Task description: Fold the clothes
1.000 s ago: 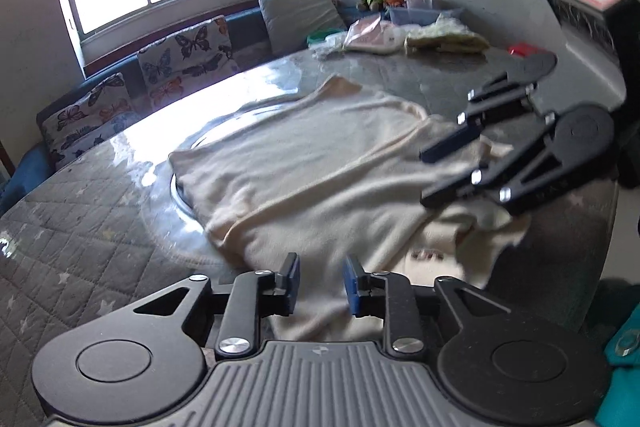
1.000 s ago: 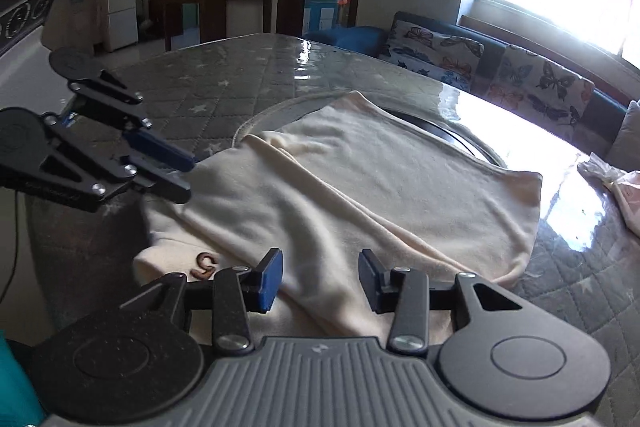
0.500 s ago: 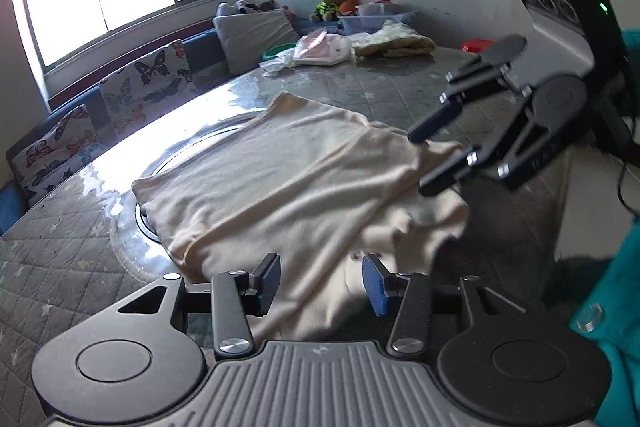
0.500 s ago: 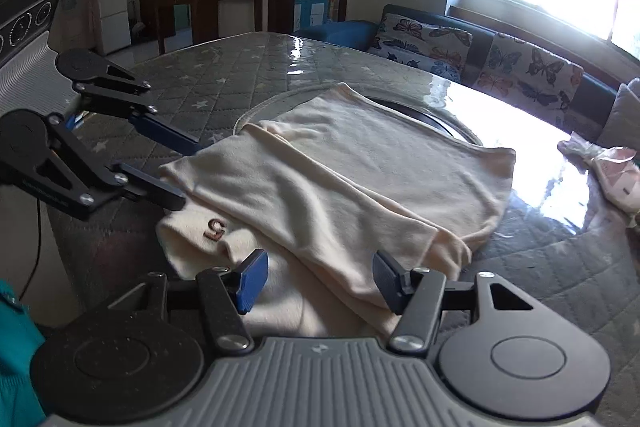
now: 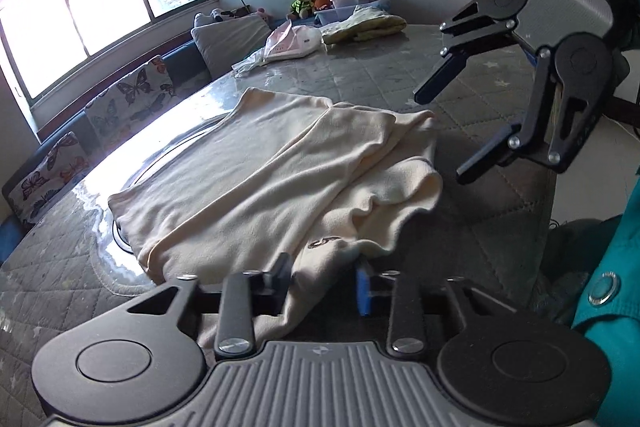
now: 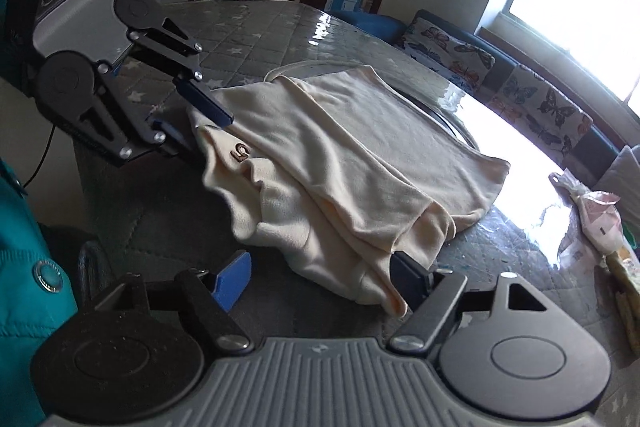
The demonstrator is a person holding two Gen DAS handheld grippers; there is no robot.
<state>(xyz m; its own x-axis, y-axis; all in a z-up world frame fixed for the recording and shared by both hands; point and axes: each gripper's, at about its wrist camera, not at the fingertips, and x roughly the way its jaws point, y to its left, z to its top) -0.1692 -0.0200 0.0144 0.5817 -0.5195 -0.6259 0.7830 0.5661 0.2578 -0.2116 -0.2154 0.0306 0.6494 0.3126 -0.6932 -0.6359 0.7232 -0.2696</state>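
A cream garment (image 5: 260, 179) lies partly folded on the round grey quilted table (image 5: 400, 75), its near edge rumpled beside a small brown logo (image 5: 324, 242). My left gripper (image 5: 320, 279) is low at that edge. Its jaws are closing with the hem bunched between them, and I see no firm pinch. The right wrist view shows it (image 6: 210, 133) at the left corner of the garment (image 6: 360, 155). My right gripper (image 6: 320, 279) is opening wide. The garment's right corner drapes against its right finger (image 6: 408, 277), and it hovers (image 5: 438, 140) off that edge.
Folded clothes (image 5: 364, 25) and a pink bag (image 5: 294, 41) sit at the table's far side. A bench with butterfly cushions (image 6: 536, 99) runs under the bright window. A teal sleeve (image 5: 612, 267) is close by me, at the table's near edge (image 6: 160, 227).
Both grippers have come in lower on the garment's near edge. The right jaws have spread wider. The left jaws widened, then narrowed around the hem. The near edge is more bunched.
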